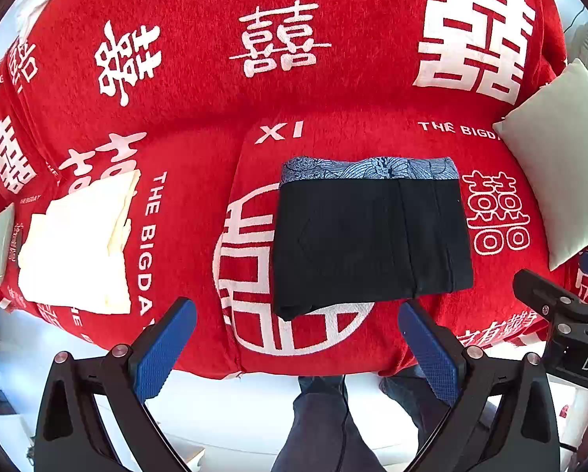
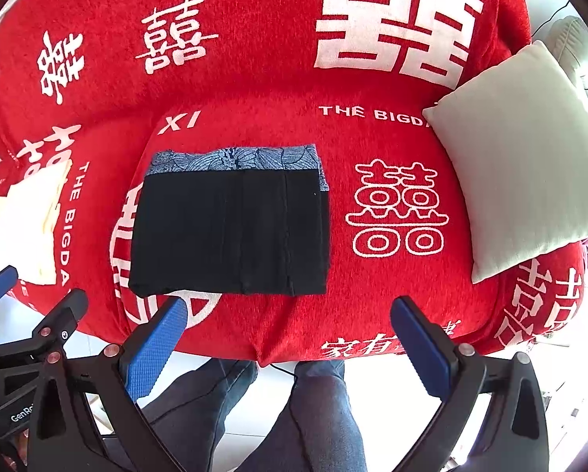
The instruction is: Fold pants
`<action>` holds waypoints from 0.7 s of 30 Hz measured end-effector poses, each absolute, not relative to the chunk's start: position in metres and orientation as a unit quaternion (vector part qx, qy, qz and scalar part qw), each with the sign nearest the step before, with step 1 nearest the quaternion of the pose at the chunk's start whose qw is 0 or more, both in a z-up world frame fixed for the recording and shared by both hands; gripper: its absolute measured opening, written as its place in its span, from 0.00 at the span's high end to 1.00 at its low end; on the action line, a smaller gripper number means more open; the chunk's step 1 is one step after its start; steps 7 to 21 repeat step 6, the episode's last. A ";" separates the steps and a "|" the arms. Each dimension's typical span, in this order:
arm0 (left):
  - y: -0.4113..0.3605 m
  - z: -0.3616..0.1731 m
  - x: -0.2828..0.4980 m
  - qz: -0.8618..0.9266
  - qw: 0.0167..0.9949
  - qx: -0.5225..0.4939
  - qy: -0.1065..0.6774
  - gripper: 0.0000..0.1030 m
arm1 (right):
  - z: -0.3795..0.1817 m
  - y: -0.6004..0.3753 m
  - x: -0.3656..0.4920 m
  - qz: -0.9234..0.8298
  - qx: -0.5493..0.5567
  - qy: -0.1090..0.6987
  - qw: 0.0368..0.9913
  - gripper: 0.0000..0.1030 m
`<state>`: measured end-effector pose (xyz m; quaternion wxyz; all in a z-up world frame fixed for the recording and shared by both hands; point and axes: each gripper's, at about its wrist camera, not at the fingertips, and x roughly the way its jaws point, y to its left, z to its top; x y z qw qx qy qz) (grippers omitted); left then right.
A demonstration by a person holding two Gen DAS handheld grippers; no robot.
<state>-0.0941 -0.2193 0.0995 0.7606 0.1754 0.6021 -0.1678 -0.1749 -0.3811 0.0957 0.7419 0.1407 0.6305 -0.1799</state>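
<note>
Folded black pants (image 1: pixel 370 236) on the red sofa cover (image 1: pixel 199 90), compact rectangle, patterned blue-grey waistband (image 1: pixel 368 167) along the far edge, at 12 o'clock. Long axis running 9 to 3 o'clock, across the line of both sets of jaws.

From the left gripper (image 1: pixel 297 338): pants directly ahead, 12 to 1 o'clock, near edge just beyond the blue pads. From the right gripper (image 2: pixel 288 338): pants at 11 o'clock, offset leftward. By judgement, left gripper squarer to the bundle, right gripper closer to its 3 o'clock end. Both sets of jaws spread wide, released, holding nothing.

Cream folded cloth (image 1: pixel 77 247) well apart at 9 o'clock; pale cushion (image 2: pixel 526 165) at 2 o'clock.

Hard to make out: number of layers inside the black bundle, dark fabric swallowing the creases; near left corner hanging slightly loose. Task apparently near complete. Person's legs visible below the sofa front.
</note>
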 end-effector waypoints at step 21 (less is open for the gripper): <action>-0.220 0.102 -0.094 -0.173 0.765 0.176 0.595 0.00 | 0.096 -0.381 -0.175 -0.185 0.144 0.629 0.741 0.00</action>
